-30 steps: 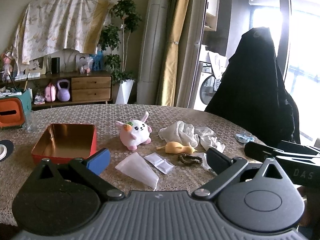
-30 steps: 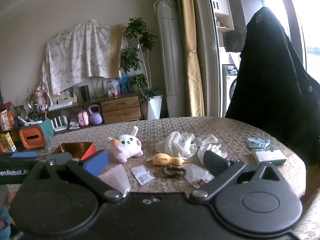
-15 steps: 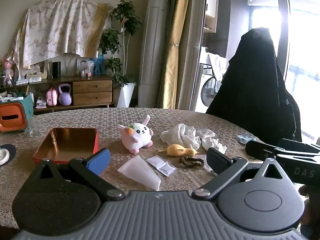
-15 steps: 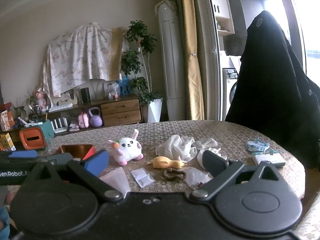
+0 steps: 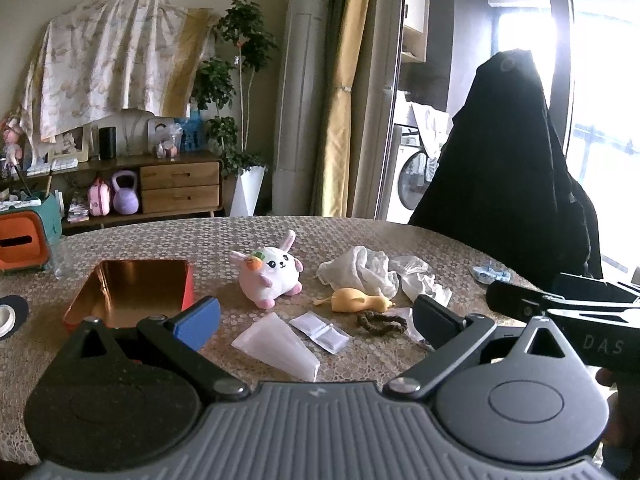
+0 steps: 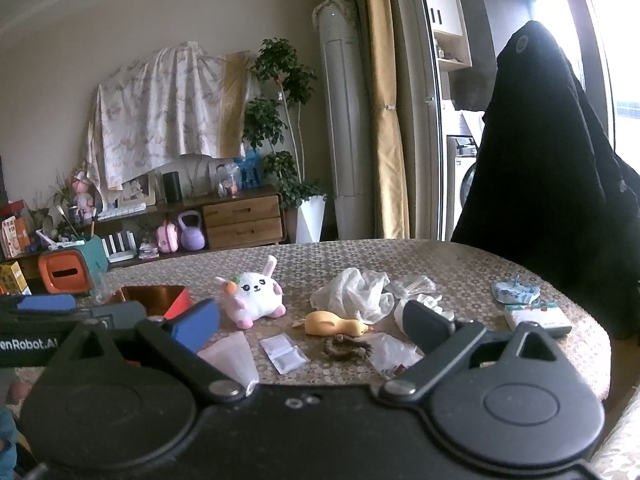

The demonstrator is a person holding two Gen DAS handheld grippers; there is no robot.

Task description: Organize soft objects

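A white-and-pink plush bunny (image 5: 269,273) (image 6: 253,295) sits mid-table. To its right lie a crumpled white cloth (image 5: 359,270) (image 6: 352,293), a yellow rubber duck (image 5: 356,300) (image 6: 334,324) and a brown hair tie (image 5: 380,322) (image 6: 346,347). An open red tin (image 5: 132,292) (image 6: 154,298) with a gold inside rests at the left. My left gripper (image 5: 316,322) is open over the near table, holding nothing. My right gripper (image 6: 310,320) is open too, just as empty and short of the objects.
A clear cone-shaped bag (image 5: 276,346) and small white sachets (image 5: 324,330) lie near the front edge. At the right are a boxed pack (image 6: 538,318) and a blue wrapper (image 6: 514,292). An orange tissue box (image 5: 22,242) stands far left; a black-draped chair (image 5: 508,176) is behind.
Both grippers have risen and tilted slightly, so the table objects sit lower in view. Nothing on the table has moved; both stay open.
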